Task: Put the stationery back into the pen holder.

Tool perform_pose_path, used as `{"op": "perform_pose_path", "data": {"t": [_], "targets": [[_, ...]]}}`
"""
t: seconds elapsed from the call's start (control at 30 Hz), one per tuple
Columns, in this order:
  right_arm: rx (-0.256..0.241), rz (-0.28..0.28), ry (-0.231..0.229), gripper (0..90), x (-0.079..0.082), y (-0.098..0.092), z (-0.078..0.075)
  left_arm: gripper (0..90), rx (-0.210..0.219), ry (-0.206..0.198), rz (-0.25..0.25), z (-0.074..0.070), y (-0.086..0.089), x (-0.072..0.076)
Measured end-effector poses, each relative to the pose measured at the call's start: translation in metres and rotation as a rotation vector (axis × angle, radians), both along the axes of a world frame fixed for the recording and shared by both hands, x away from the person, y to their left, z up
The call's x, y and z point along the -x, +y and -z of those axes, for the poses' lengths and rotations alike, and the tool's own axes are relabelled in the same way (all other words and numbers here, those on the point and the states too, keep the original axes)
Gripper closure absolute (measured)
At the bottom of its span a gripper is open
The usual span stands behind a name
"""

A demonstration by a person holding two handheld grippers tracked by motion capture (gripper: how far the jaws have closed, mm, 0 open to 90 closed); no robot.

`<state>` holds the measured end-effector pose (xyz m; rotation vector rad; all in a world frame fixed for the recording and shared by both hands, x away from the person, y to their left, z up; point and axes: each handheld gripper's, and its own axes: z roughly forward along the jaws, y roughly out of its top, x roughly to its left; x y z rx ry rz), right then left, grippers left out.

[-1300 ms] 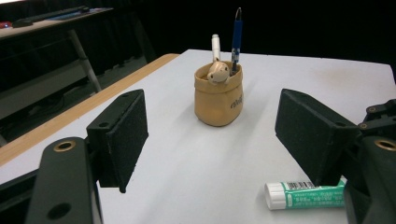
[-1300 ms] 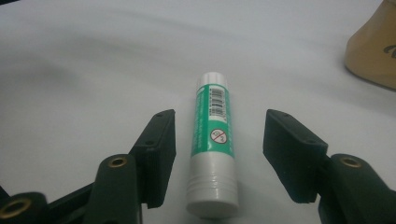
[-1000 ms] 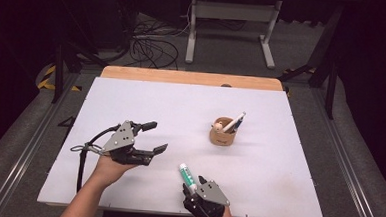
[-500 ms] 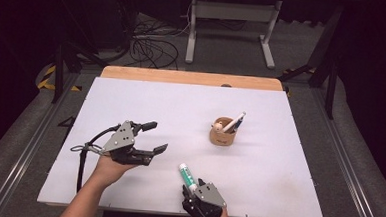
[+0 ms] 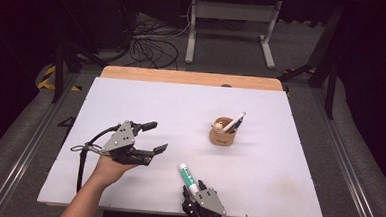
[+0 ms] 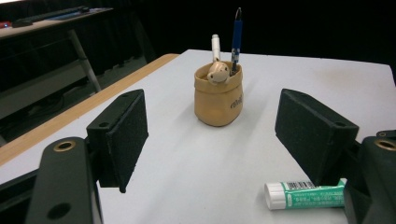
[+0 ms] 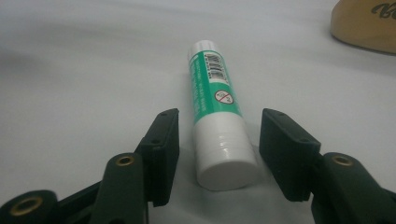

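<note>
A person sits at a white table (image 5: 146, 101) holding a two-jaw gripper in each hand. Near the front edge lies a green-and-white cylindrical glue stick (image 5: 187, 177), flat on its side, its white end toward the person and its far end angled toward the table's middle. The right gripper (image 7: 217, 140) sits low at that near end; its black jaws stand apart on either side of the stick's white end, with a visible gap on both sides, so nothing is gripped yet. Further back and to the right stands a small tan soft-sided pen pot (image 5: 223, 132), holding a blue-and-white pen (image 5: 234, 122) and a small round wooden figure (image 6: 217, 73). The left gripper (image 5: 152, 136) rests in the person's palm over the left part of the table, jaws spread wide and empty, pointed toward the pot.

The step in hand looks like a grasp on the glue stick. To do it well, the right jaws likely need to slide a little further along the tube so the pads close on the green label rather than the very end, staying square and level so the round body does not roll or squirt free; a gentle, even squeeze should suit the smooth plastic
</note>
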<state>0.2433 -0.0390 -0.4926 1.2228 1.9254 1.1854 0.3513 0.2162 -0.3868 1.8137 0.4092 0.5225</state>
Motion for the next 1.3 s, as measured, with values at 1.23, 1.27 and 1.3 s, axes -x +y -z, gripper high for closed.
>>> {"op": "perform_pose_path", "data": {"t": [1.23,1.27,1.3], "targets": [[0.021,-0.087,0.001,65.7,-0.014,-0.013,-0.024,26.0,0.003,-0.002,0.0,0.0,0.0,0.0],[0.024,-0.084,-0.006,65.7,-0.015,-0.014,-0.027,26.0,0.003,-0.001,0.001,0.0,-0.001,0.0],[0.023,-0.085,-0.01,65.7,-0.016,-0.016,-0.029,26.0,0.0,-0.002,0.002,0.0,-0.001,0.0]]}}
